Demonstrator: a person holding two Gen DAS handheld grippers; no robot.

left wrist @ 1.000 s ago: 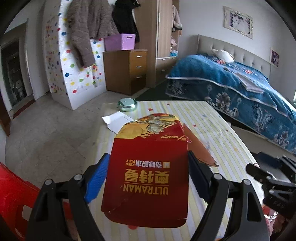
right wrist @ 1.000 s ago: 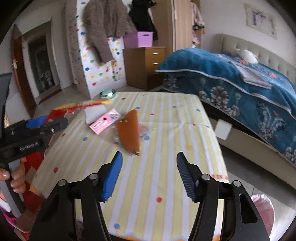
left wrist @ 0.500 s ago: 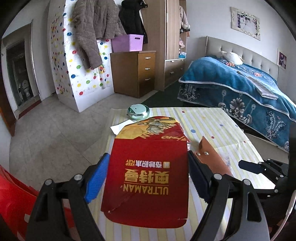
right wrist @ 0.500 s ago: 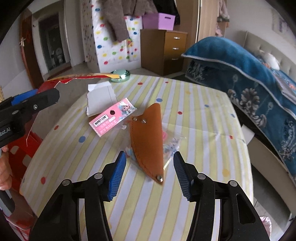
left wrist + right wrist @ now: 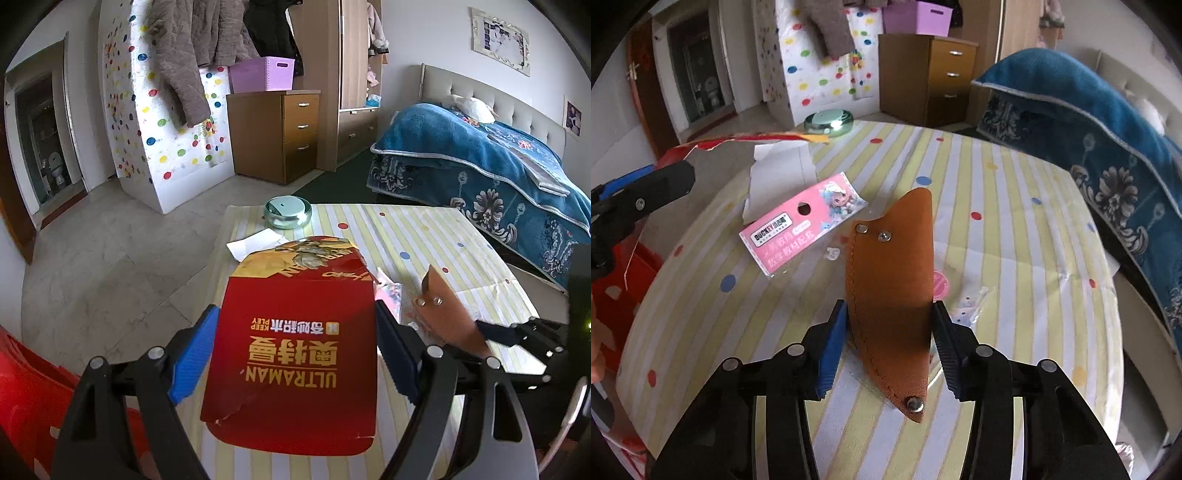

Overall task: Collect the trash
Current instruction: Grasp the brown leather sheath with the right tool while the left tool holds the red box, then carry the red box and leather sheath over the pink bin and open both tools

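My left gripper is shut on a flattened red Ultraman box and holds it above the table's left edge; the box's torn edge also shows in the right wrist view. My right gripper has closed around a brown leather sheath, which stands tilted up off the striped tablecloth; the sheath also shows in the left wrist view. A pink Duckey wrapper, a white paper piece and a clear plastic wrapper lie on the table.
A green round tin stands at the table's far edge. A red plastic stool is left of the table. A bed with a blue blanket is at the right, a wooden drawer chest beyond.
My right gripper moved forward and down to the brown sheath and closed on it, tilting it up. My left gripper kept hold of the red box and shifted slightly.
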